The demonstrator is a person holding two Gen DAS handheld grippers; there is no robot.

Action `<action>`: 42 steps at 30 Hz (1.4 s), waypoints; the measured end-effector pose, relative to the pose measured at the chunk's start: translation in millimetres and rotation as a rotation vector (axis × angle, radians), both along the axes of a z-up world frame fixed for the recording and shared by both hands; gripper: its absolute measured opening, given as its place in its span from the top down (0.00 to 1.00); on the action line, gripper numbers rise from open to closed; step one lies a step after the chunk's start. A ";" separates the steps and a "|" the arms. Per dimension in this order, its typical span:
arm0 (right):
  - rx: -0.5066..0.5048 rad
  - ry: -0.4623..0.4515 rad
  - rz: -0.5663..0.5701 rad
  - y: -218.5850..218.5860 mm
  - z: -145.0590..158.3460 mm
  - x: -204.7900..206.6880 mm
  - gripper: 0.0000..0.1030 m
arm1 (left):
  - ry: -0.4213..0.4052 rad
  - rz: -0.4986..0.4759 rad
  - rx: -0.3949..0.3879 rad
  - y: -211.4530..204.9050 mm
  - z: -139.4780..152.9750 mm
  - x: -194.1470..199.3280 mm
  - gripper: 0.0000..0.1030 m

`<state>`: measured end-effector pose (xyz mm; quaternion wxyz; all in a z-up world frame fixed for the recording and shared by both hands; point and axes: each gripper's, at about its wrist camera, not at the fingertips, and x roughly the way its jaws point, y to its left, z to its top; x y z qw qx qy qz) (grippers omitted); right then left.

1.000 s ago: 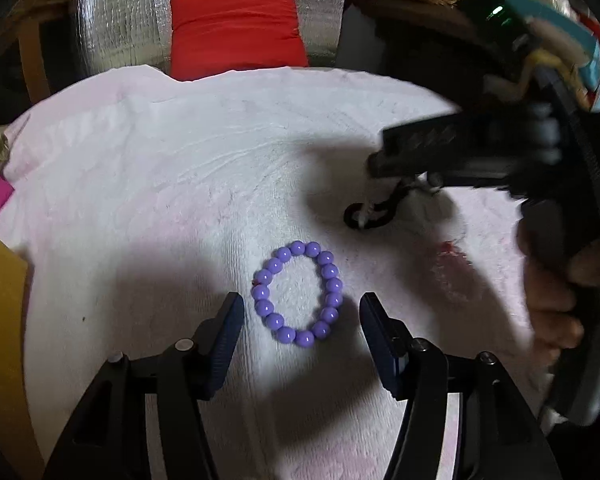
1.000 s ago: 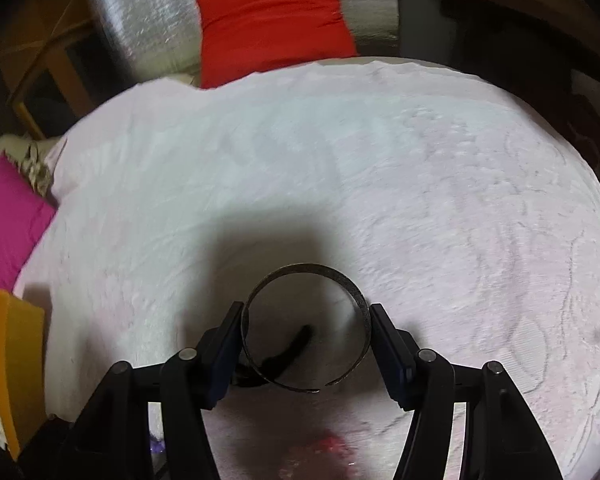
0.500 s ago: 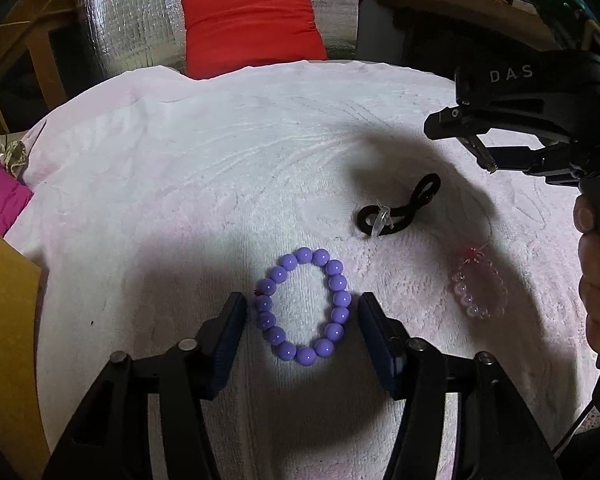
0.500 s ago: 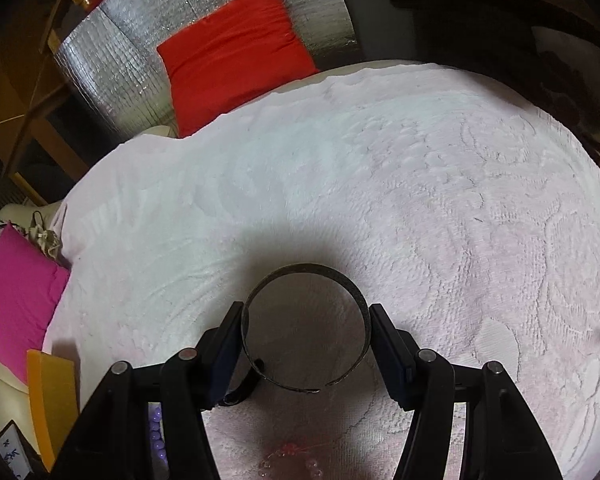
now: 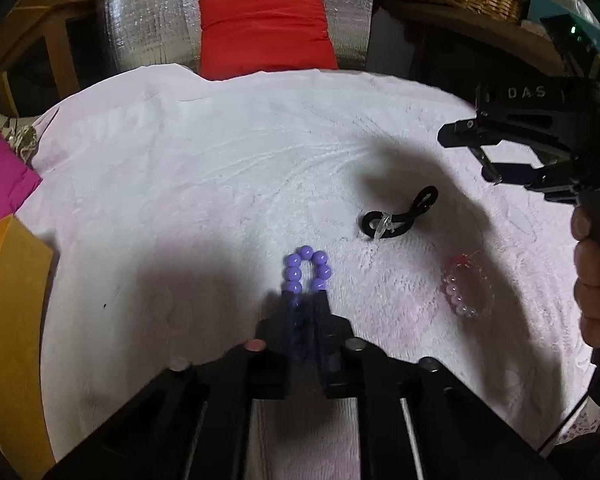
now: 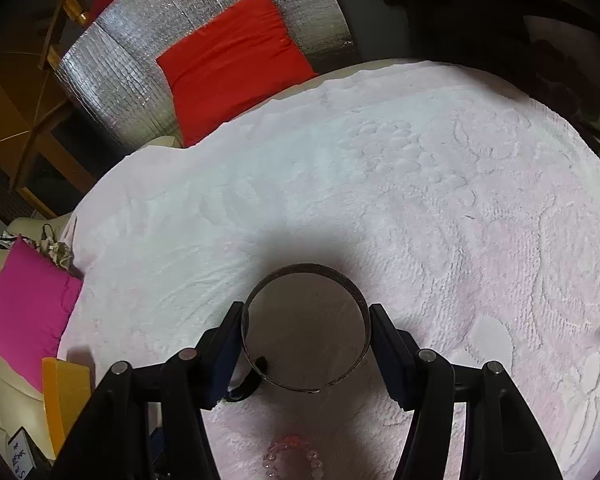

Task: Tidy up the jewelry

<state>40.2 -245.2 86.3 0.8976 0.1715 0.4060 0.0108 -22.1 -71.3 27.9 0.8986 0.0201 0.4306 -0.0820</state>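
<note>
My left gripper (image 5: 305, 300) has just been closing and is now clenched on the purple bead bracelet (image 5: 307, 266), pinching it into a narrow loop that pokes out ahead of the jaws, near the middle of the pink towel (image 5: 220, 184); to do this well I should lift slowly and keep the squeeze even, lest the beads roll free; my right gripper (image 6: 306, 334) grips a metal cuff bangle (image 6: 305, 326) across its width, jaws about halfway apart; a black hair tie (image 5: 396, 218) and pink bead bracelet (image 5: 466, 290) lie toward the towel's right edge.
</note>
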 end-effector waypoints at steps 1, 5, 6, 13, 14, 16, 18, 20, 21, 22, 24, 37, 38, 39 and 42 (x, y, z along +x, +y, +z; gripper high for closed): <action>0.005 -0.002 0.005 1.2 0.6 -1.0 0.38 | 0.002 0.010 -0.014 3.9 1.4 -3.5 0.92; 0.012 -0.009 0.022 5.7 2.6 -4.6 0.38 | 0.006 0.029 -0.027 11.7 2.7 -14.6 0.92; 0.013 -0.010 0.024 6.8 2.9 -5.9 0.38 | 0.011 0.026 -0.034 12.7 2.2 -16.7 0.92; 0.032 -0.008 0.014 0.3 3.3 -10.3 0.38 | 0.037 0.007 -0.041 5.1 0.6 -17.1 0.87; 0.031 -0.009 0.011 -1.3 3.5 -10.4 0.38 | 0.042 0.001 -0.040 1.8 -0.7 -15.0 0.84; 0.035 -0.007 0.002 -4.8 3.7 -10.1 0.38 | 0.042 0.005 -0.032 -2.4 -2.7 -12.6 0.67; 0.040 -0.005 -0.004 -7.5 3.5 -9.2 0.38 | 0.041 0.009 -0.040 -2.3 -4.0 -7.7 0.66; 0.040 -0.002 -0.007 -9.2 3.4 -8.3 0.38 | 0.044 0.011 -0.058 -1.2 -3.9 -3.1 0.66; 0.041 -0.001 -0.007 -9.5 3.2 -7.8 0.38 | 0.046 0.013 -0.062 -0.9 -3.7 -0.5 0.66; 0.041 -0.001 -0.006 -9.5 3.0 -7.4 0.38 | 0.048 0.013 -0.067 -0.7 -3.3 2.6 0.66; 0.040 -0.001 -0.006 -9.5 3.2 -7.2 0.38 | 0.052 0.008 -0.076 -0.5 -3.6 9.8 0.66; 0.028 -0.002 0.003 -1.5 3.1 -7.8 0.38 | 0.058 0.004 -0.197 9.5 -7.5 6.9 0.91; 0.028 -0.003 0.006 -0.5 3.1 -7.9 0.38 | 0.052 0.006 -0.197 7.8 -6.5 4.5 0.91; 0.025 -0.005 0.006 0.1 3.2 -8.1 0.38 | 0.040 0.008 -0.193 7.6 -4.6 0.6 0.91; 0.030 -0.005 0.004 -1.0 2.9 -7.9 0.38 | 0.013 0.015 -0.179 8.3 1.5 -11.3 0.91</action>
